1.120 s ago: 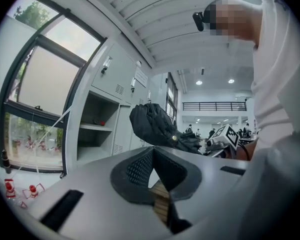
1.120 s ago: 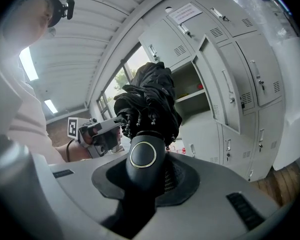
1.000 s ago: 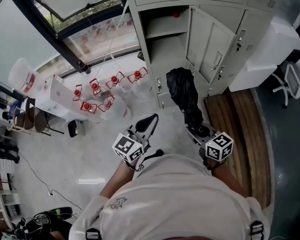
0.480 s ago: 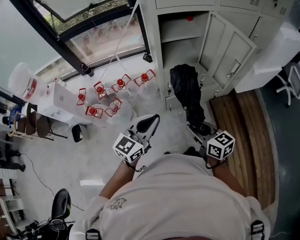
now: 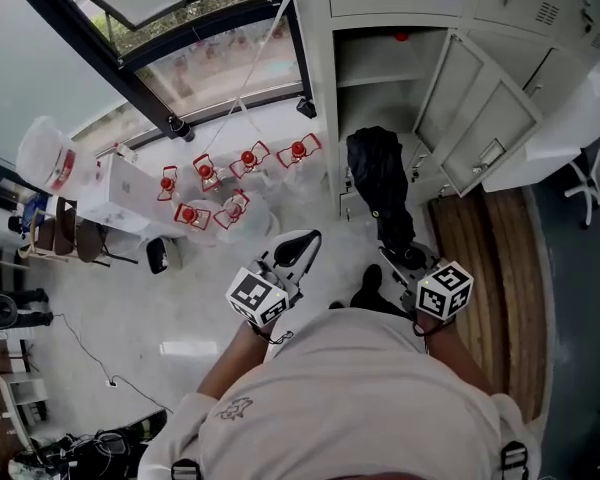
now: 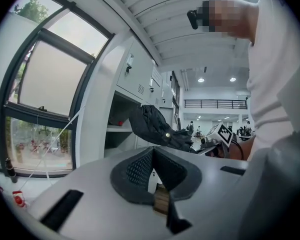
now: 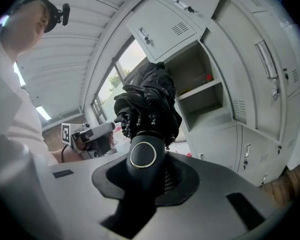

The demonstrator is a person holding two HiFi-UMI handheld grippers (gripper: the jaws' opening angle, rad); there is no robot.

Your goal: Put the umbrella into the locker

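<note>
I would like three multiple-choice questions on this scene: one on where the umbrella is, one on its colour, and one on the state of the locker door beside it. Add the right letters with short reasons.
1. Where is the umbrella?
A. On the floor
B. In the right gripper
C. In the left gripper

2. What colour is the umbrella?
A. Red
B. Black
C. Yellow

3. The locker door beside the umbrella is:
A. open
B. shut
C. missing

Answers:
1 B: the right gripper view shows its jaws closed on the umbrella's handle.
2 B: the folded cloth is black.
3 A: the door stands swung out, so the inside of the locker shows.
</note>
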